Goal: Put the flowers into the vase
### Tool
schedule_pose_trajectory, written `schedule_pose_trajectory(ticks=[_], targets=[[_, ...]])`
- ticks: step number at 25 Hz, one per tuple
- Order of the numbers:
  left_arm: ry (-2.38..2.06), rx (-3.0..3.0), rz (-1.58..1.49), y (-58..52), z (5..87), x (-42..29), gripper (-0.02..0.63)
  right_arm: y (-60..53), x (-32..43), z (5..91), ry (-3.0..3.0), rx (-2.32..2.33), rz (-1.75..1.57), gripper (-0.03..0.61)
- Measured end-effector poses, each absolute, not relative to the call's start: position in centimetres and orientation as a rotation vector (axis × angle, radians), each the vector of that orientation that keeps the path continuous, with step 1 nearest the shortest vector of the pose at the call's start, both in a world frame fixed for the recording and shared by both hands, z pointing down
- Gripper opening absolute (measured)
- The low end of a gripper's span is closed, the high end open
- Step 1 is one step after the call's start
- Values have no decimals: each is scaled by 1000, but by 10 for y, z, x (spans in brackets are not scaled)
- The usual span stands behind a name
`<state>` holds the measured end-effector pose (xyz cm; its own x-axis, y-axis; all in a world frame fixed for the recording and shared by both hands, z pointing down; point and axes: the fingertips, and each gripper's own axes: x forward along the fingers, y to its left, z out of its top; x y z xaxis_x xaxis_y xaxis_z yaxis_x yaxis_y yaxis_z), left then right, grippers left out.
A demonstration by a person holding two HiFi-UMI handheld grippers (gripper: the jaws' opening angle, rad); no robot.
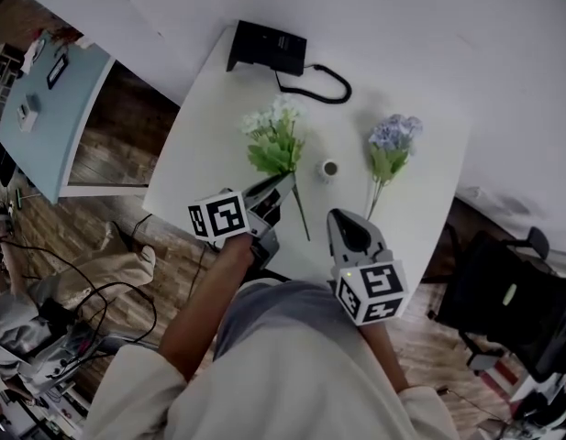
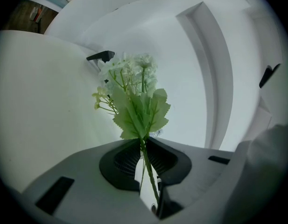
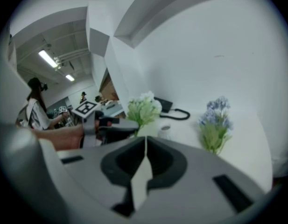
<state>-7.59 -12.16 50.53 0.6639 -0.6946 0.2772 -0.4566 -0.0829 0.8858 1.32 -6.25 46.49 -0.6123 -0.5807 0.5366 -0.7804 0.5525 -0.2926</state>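
Left claw [image 2: 143, 143] pinches white flowers [image 2: 134, 94], toothed green leaves, by the stem; right claw [image 3: 145, 141] closed, empty; vase [image 1: 329, 168] possibly glass.

We hold the white flowers [image 1: 275, 136] by the stem in the left gripper [image 1: 283, 181]; the purple flowers [image 1: 391, 145] lie flat at right, the small vase [image 1: 329, 168] upright between them.
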Motion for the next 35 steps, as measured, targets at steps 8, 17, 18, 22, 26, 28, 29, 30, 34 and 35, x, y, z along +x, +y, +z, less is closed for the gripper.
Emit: schedule_pose_trajectory(ticks=[8,17,18,22,26,28,29,30,34,35], targets=[[-924,1774,-293,-124,480,-70,66,-60,14,457,-2433,1121,717,26],[-929,1850,-273,-124,466,-61,66,-53,19,453,-2432,1128,706,26],[-927,1857,-278,-125,462,-61,66,-52,20,453,-2431,1131,705,26],[-925,1900,-280,-130,449,-55,66,-52,23,453,-2428,1144,703,26],[-931,1943,-285,-138,436,-49,66,-52,24,454,-2427,1141,709,26],[-930,1963,-286,-142,430,-46,66,-52,24,455,-2424,1139,713,26],[-930,1974,-287,-144,427,-45,66,-52,25,456,-2423,1139,714,26],[-930,1986,-290,-146,423,-44,66,-52,25,456,-2422,1140,716,26],[-940,2027,-296,-156,411,-43,66,-53,27,456,-2417,1147,722,26],[-942,2037,-297,-159,408,-43,66,-53,27,457,-2415,1147,725,26]])
